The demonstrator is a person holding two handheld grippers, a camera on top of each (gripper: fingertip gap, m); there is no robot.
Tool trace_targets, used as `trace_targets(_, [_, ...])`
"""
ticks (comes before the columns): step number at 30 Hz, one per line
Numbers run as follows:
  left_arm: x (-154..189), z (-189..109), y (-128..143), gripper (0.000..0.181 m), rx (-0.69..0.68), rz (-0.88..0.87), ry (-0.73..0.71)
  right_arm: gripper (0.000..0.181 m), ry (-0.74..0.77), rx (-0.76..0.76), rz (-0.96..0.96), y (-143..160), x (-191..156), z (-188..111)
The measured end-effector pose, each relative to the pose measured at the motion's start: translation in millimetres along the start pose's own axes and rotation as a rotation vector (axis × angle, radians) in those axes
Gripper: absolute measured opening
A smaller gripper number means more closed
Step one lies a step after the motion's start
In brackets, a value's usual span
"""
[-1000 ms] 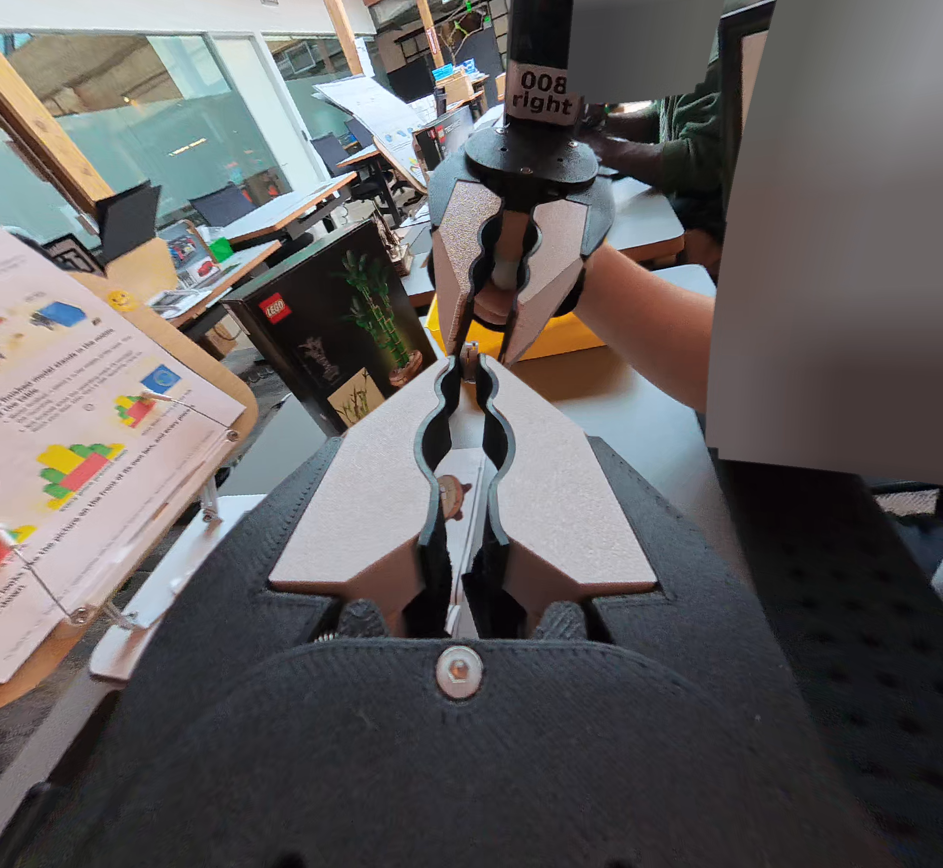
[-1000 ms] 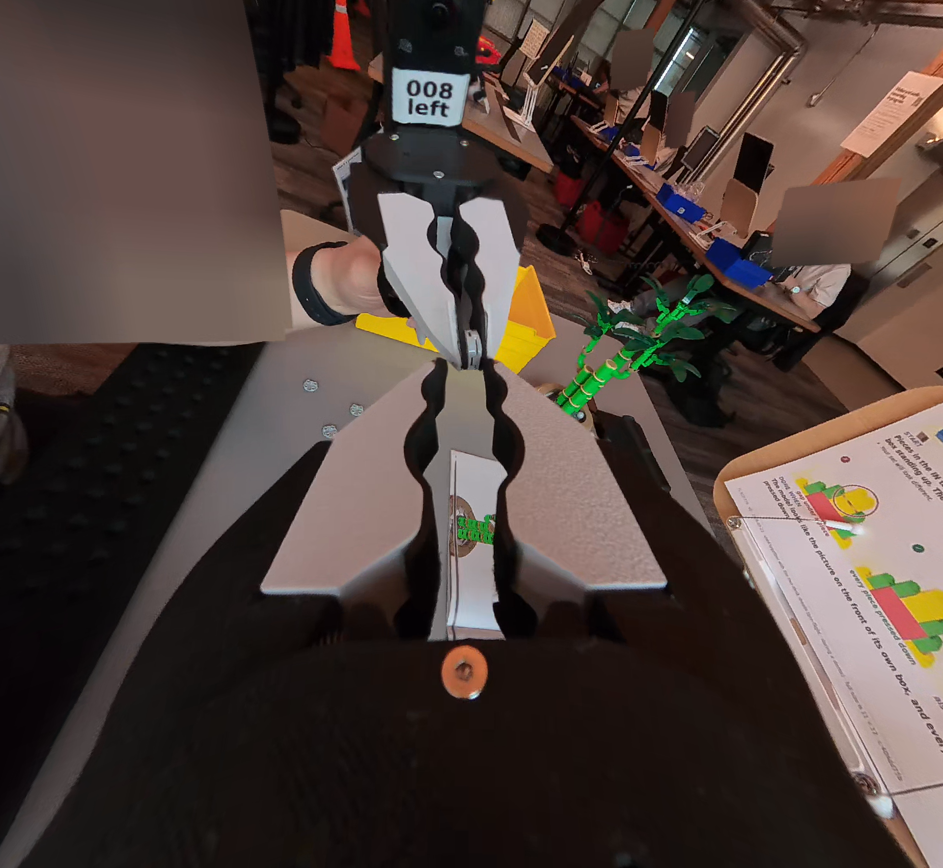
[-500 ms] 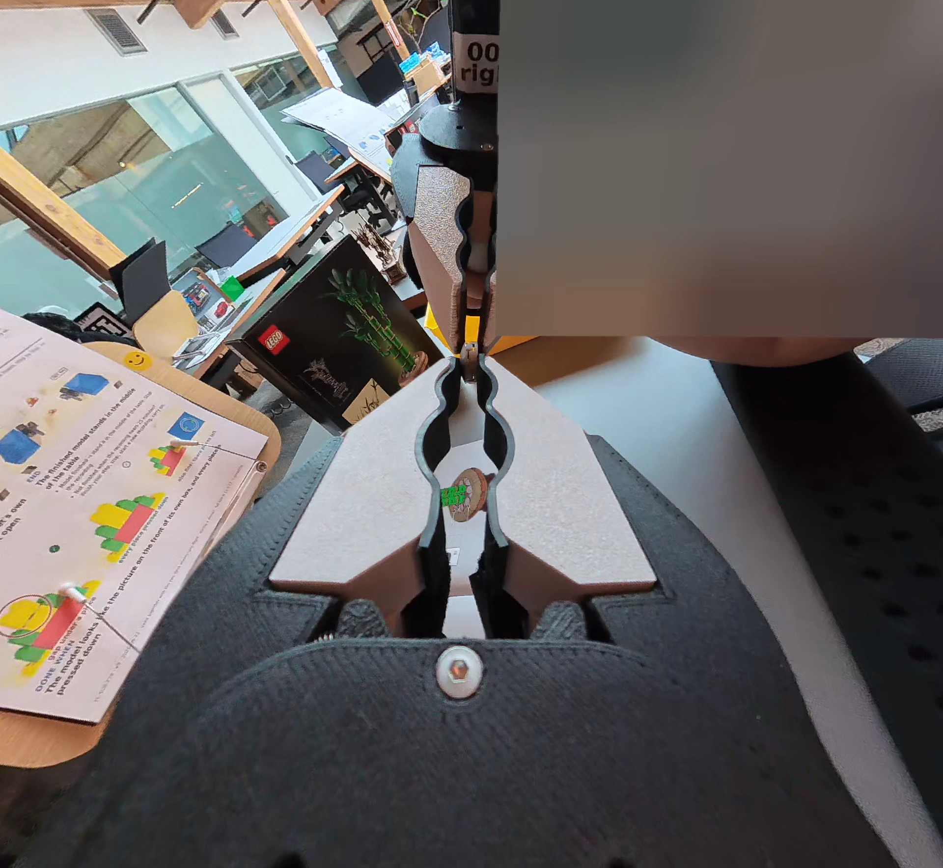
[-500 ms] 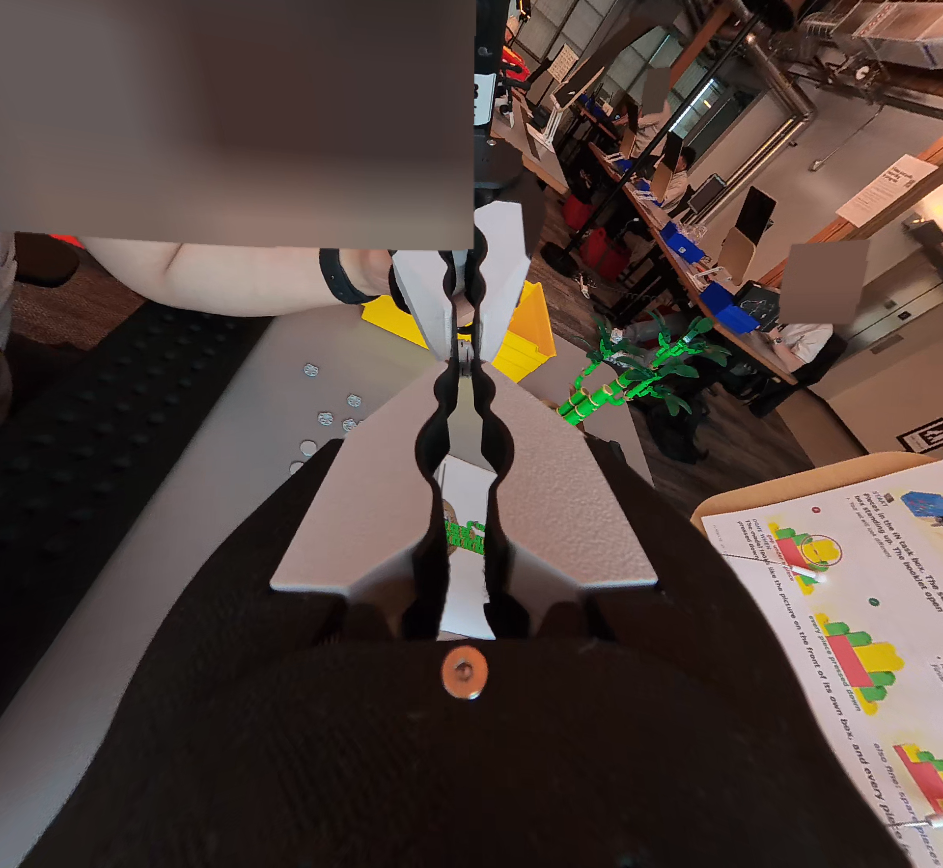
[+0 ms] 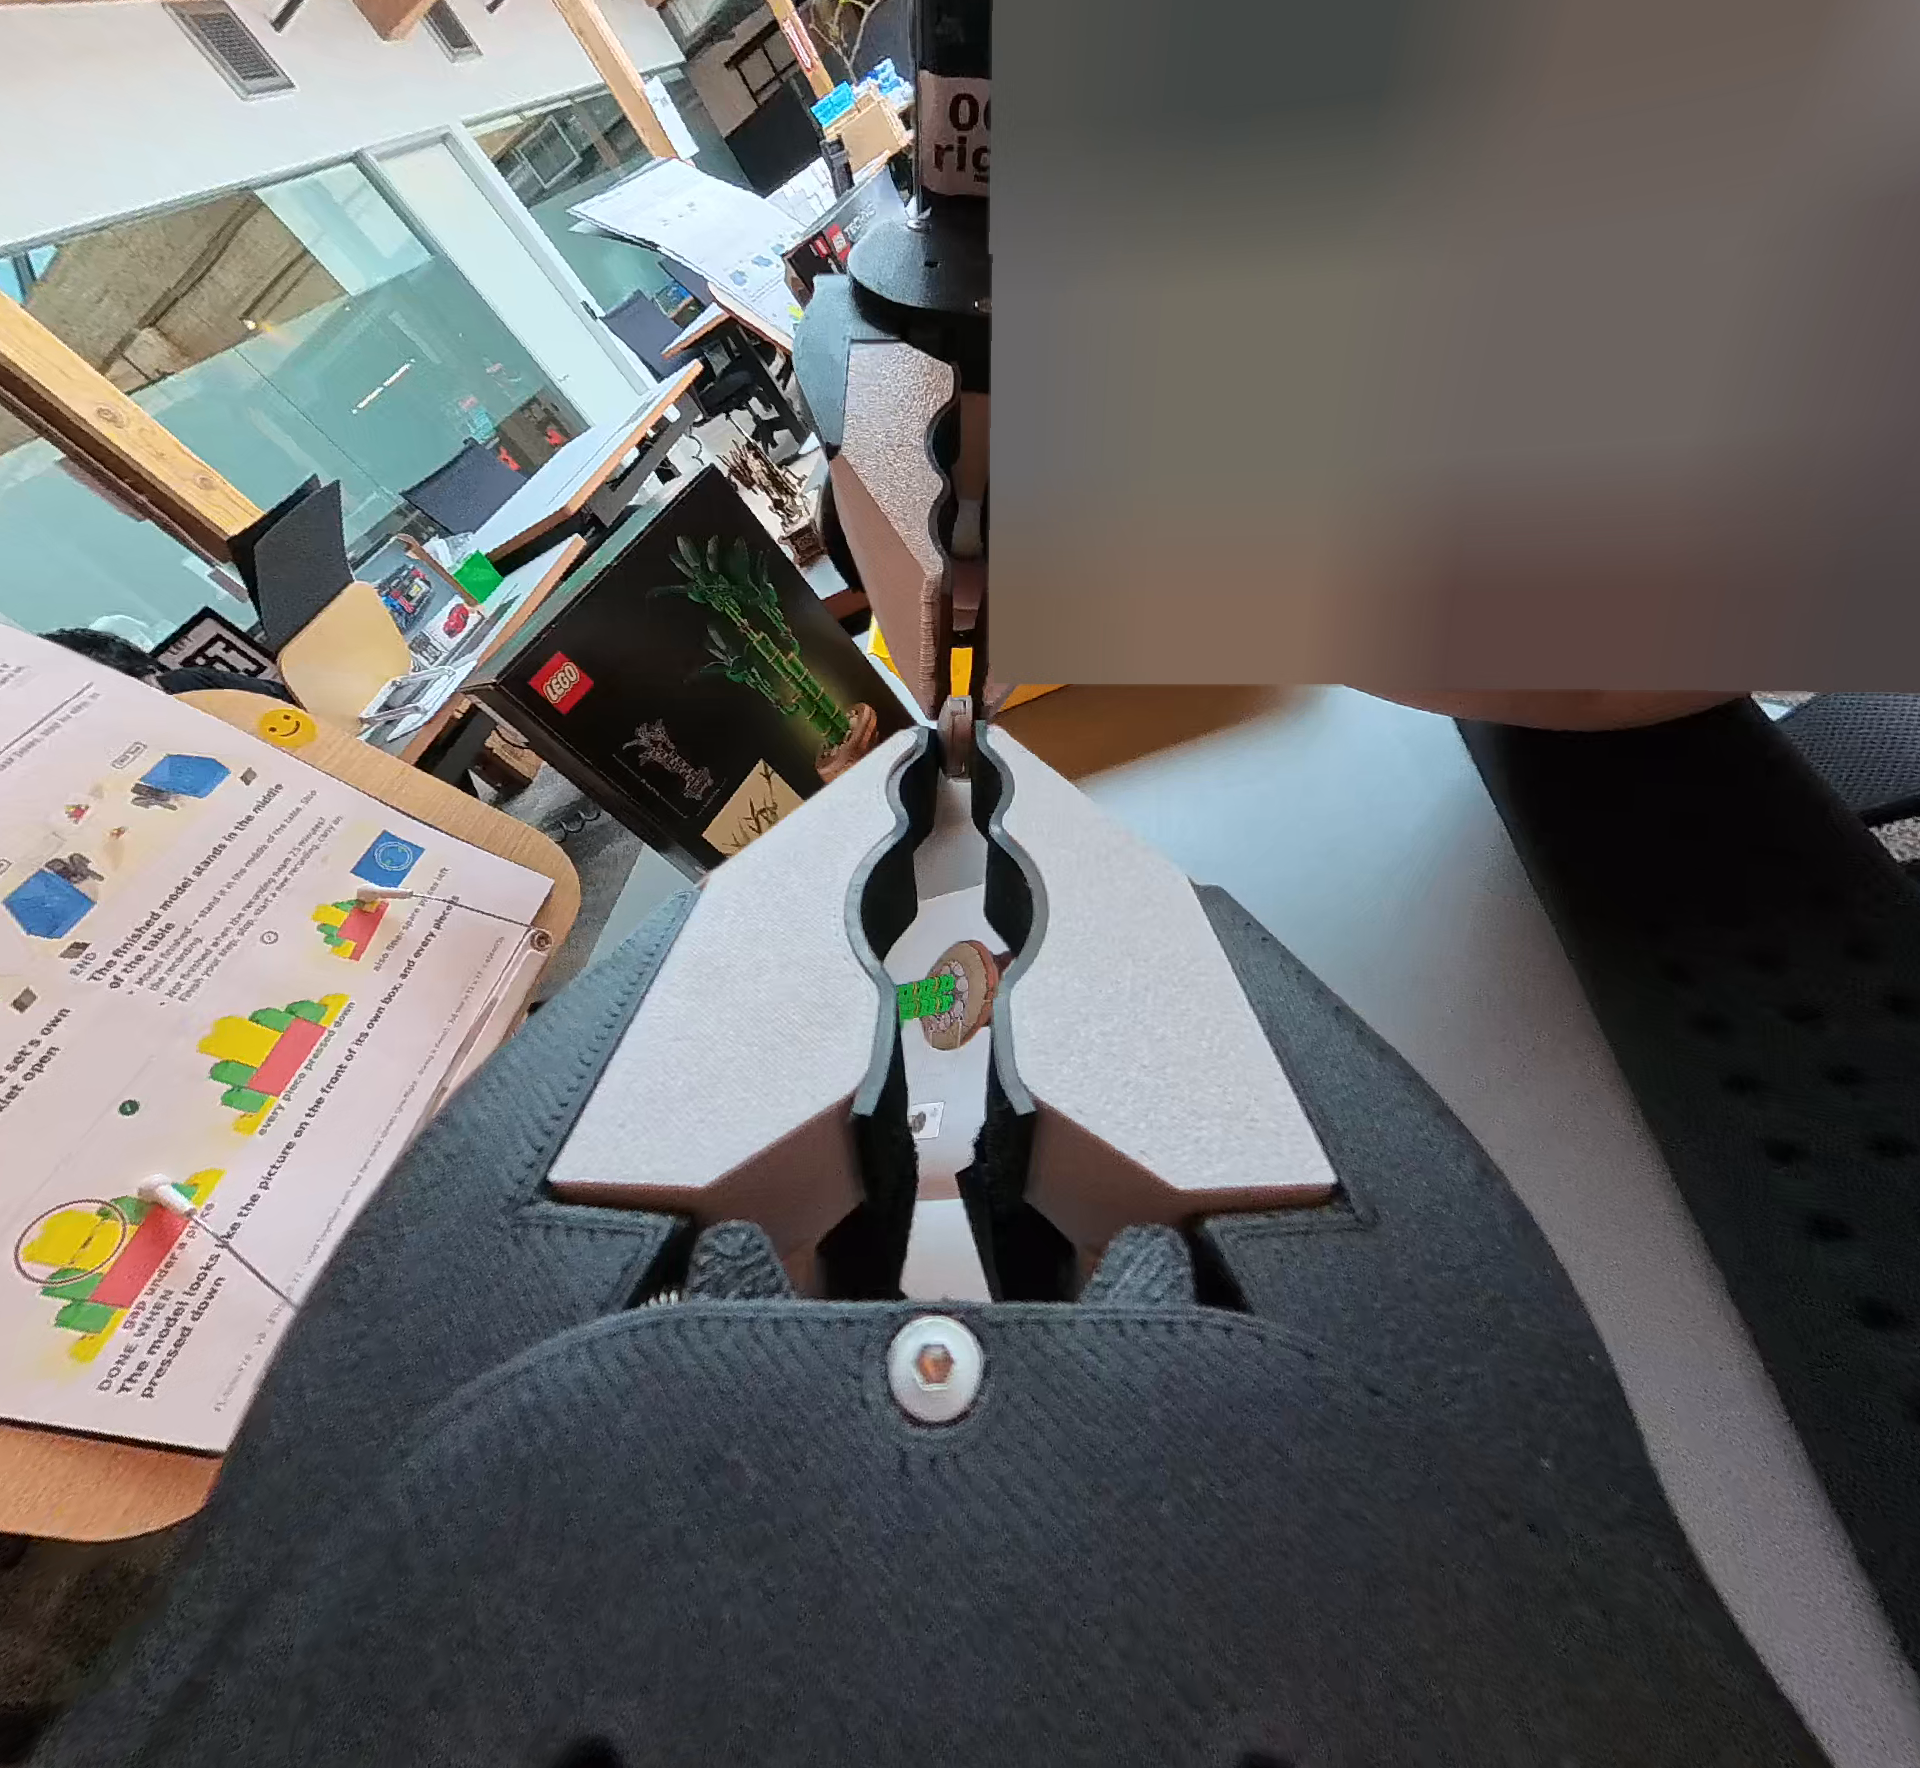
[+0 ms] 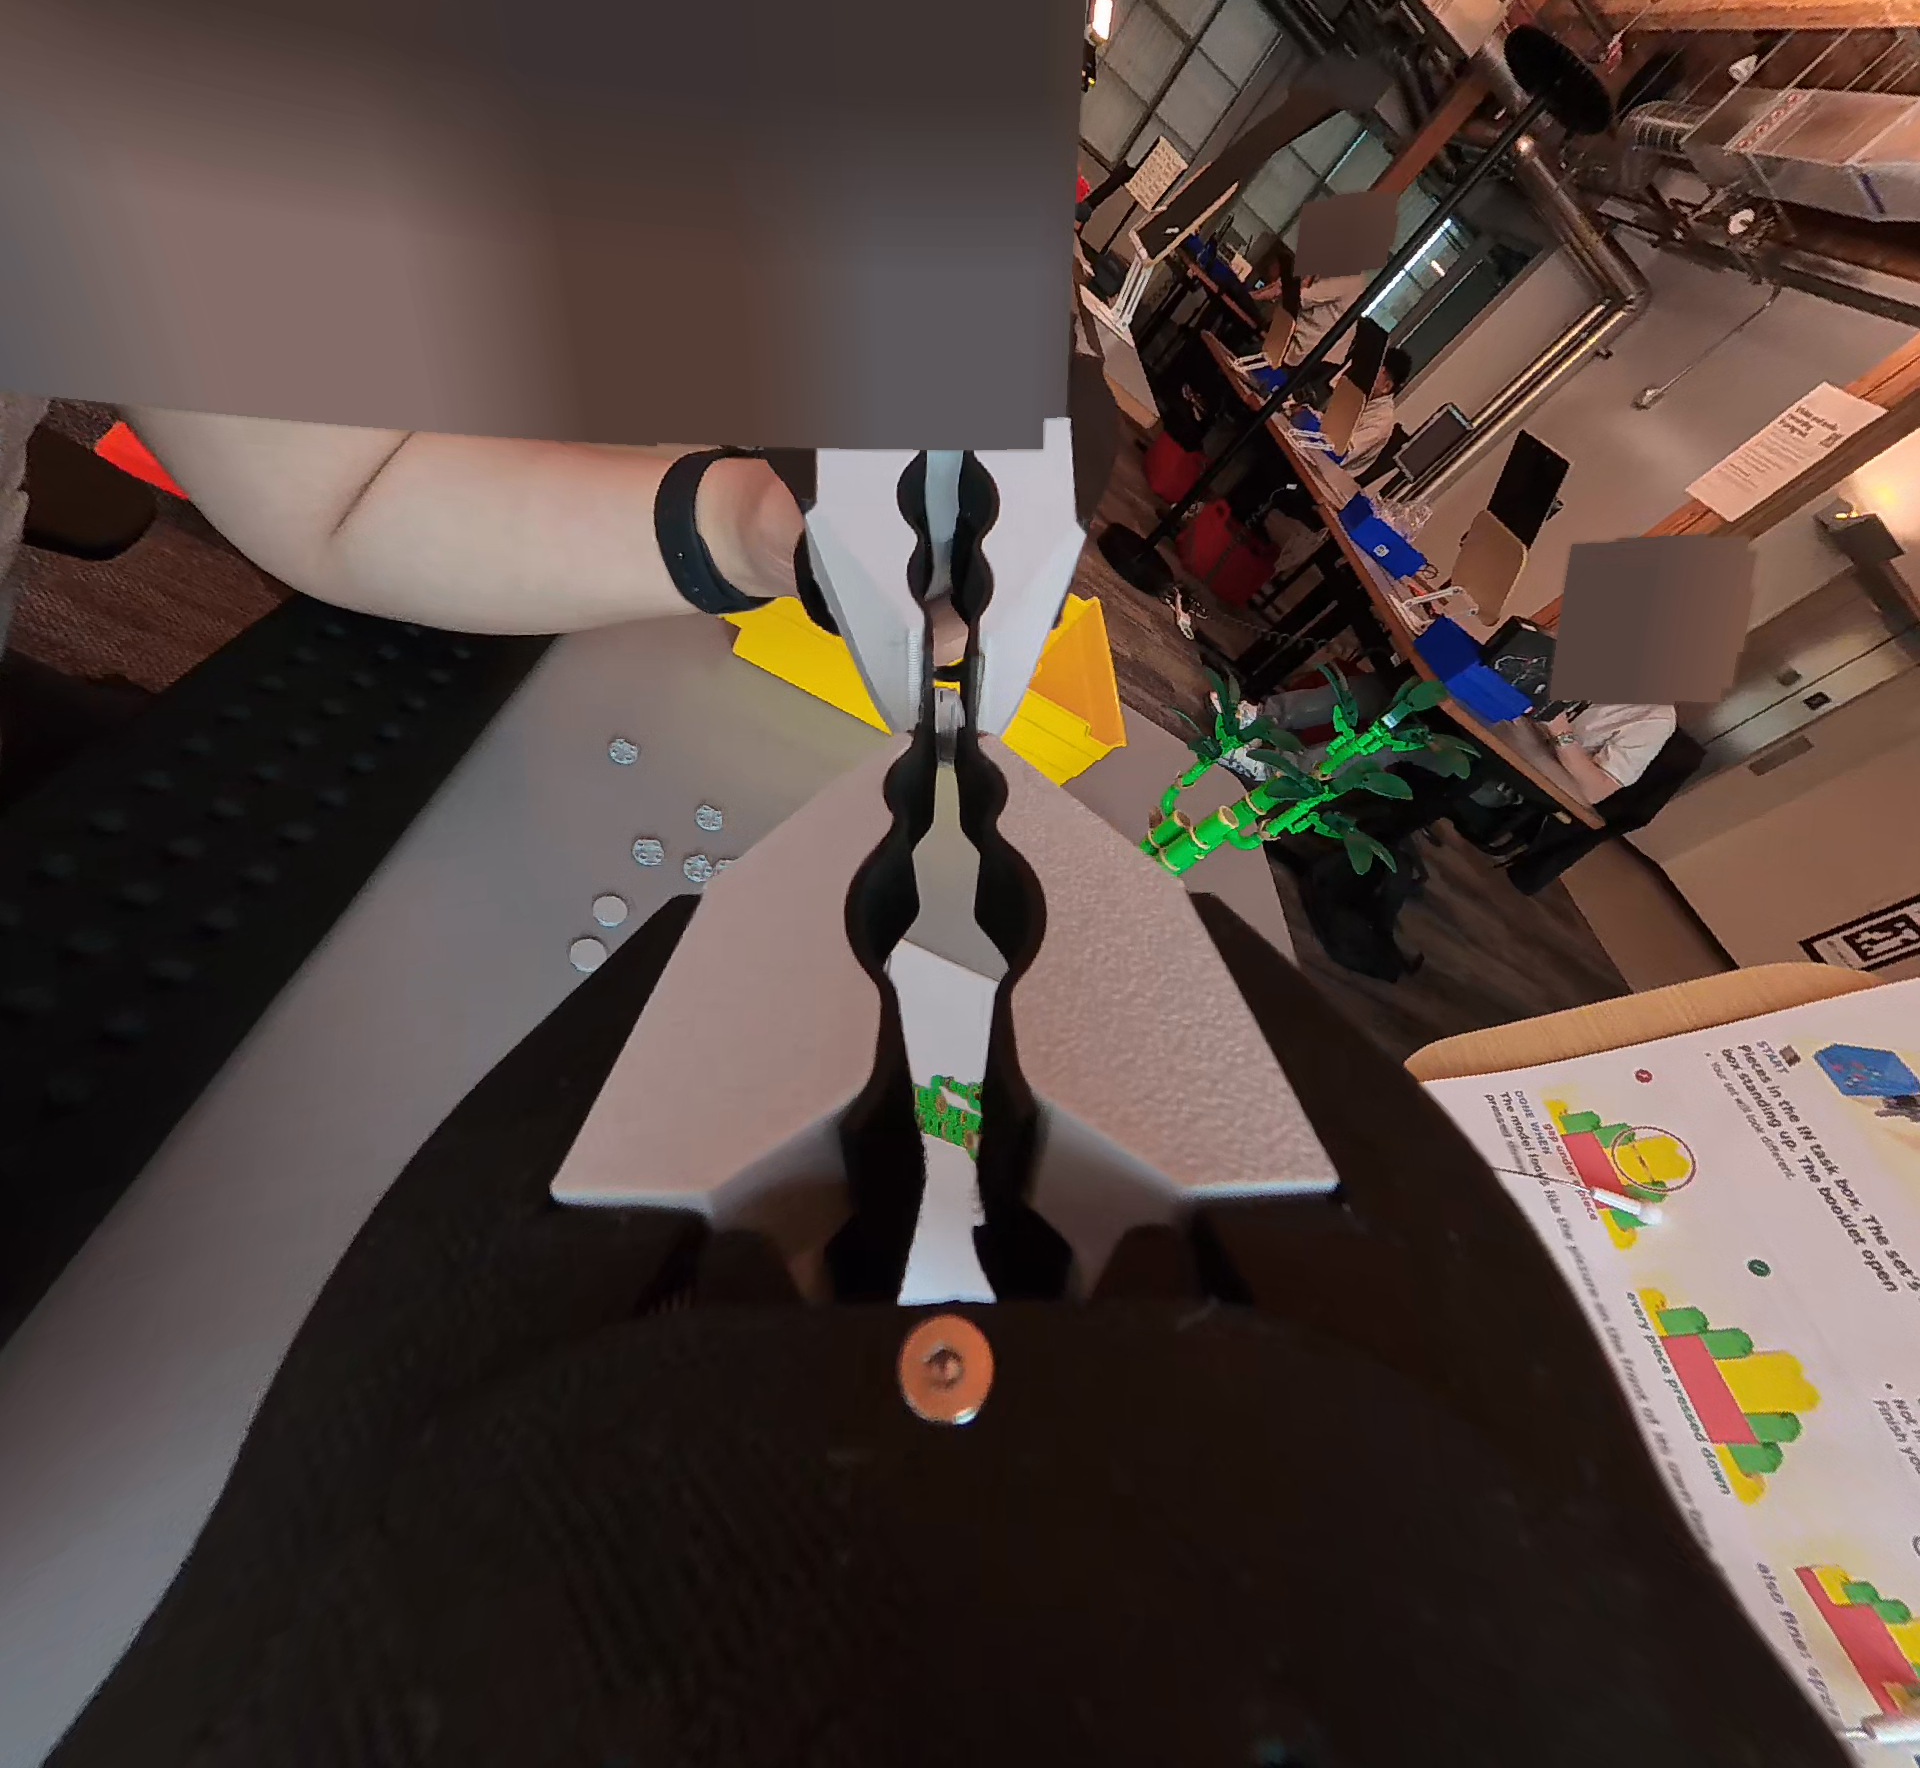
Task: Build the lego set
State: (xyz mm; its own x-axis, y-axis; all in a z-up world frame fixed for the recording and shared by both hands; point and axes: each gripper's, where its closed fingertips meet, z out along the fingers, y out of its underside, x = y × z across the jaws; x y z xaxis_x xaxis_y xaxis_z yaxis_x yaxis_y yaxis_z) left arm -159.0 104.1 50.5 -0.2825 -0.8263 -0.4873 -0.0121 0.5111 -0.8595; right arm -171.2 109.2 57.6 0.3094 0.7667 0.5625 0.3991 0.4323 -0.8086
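I am holding my left gripper and right gripper tip to tip above the grey surface, both sets of jaws clenched on one small grey lego piece pinched between them. The green bamboo model is standing on the surface just beyond my right gripper, beside the yellow bin. Small round grey pieces are lying loose on the surface to its left. The black set box is standing past the instruction sheet.

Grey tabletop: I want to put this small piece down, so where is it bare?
Bare: the grey tabletop strip between the black mat and the round grey studs. Crowded: around the yellow bin and the bamboo model.
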Motion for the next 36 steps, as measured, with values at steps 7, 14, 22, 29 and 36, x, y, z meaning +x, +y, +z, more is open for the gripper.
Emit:
trace_targets(7, [-5.2,0.2,-1.7,0.004,0.037,0.013,-0.106,0.003,0.015,0.038,0.003,-1.2,4.1,-1.4])
trace_targets(14, [-5.7,-1.9,2.2,0.004,0.027,-0.090,-0.072,0.004,0.010,0.036,0.037,1.3,5.9,-1.6])
trace_targets(22, [-7.5,-8.9,0.1,0.019,0.044,-0.096,-0.072,0.004,0.011,0.108,0.048,-8.5,7.9,-11.4])
trace_targets(29, [-0.3,-9.3,-16.6,0.012,0.120,-0.055,-0.070,0.004,-0.020,0.168,0.040,-15.3,3.2,-12.4])
trace_targets(36, [2.6,-9.0,-20.0,0.009,0.127,-0.024,-0.076,0.004,-0.024,0.179,0.031,-17.8,1.9,-13.4])
